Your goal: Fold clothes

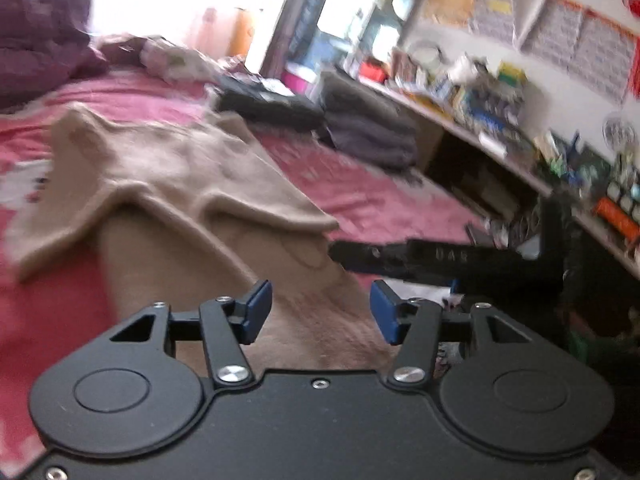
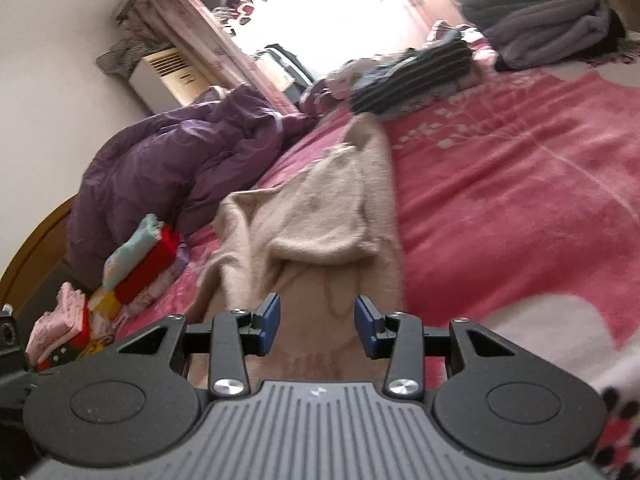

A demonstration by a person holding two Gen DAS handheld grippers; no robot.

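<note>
- Beige sweater [image 1: 192, 184] lay partly folded on the pink blanket [image 1: 380, 196], sleeves turned in
- Left gripper [image 1: 321, 312] and right gripper [image 2: 316, 326] gaped apart, holding nothing
- Next likely needed a hem grip

Bright window [image 2: 340, 4] behind a pink-covered bed [image 2: 520, 184], cluttered shelf [image 1: 500, 120] alongside.

A purple quilt [image 2: 172, 160] is heaped on the pink bed [image 2: 520, 184]; a cluttered shelf [image 1: 500, 128] is seen alongside.
</note>
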